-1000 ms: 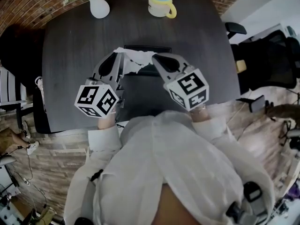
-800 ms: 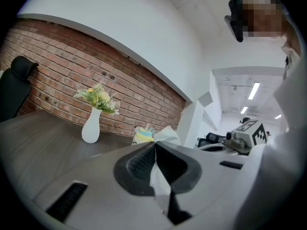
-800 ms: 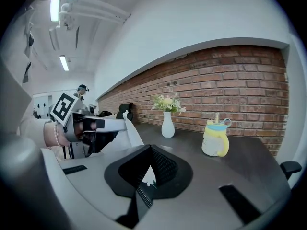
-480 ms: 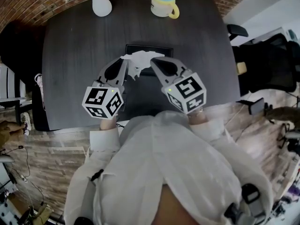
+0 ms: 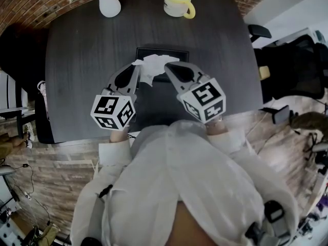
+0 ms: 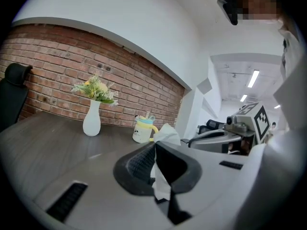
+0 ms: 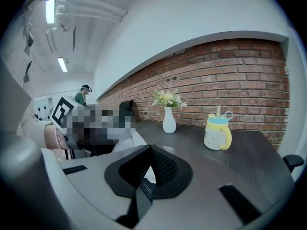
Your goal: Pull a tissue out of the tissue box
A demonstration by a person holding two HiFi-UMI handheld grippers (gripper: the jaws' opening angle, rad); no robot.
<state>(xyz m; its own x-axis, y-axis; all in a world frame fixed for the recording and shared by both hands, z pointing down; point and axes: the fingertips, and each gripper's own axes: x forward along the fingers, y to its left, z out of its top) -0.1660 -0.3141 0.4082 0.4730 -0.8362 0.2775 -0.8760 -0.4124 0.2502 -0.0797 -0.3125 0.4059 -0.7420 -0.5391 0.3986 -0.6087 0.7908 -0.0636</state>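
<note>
L fingers (image 6: 139, 164): fully closed, tissue (image 6: 165, 134) pinched betw. pads.
R fingers (image 7: 165, 166): closed too; grip on tissue unclear.
Tissue: bunched betw. both tips, over tissue box (image 5: 177, 55) mid-surface (image 5: 82, 60).
Risk: slip or tear from thin pinch + hard tug; lift or slide of unpinned box.

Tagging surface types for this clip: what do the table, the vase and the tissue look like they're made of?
Table: dark wood or wood-look laminate, matte; faint grain streaks run across the top.
Vase: white and smooth with a slight sheen, probably glazed ceramic, possibly opaque glass.
Tissue: thin, soft white paper; it crumples and hangs in limp folds.
</note>
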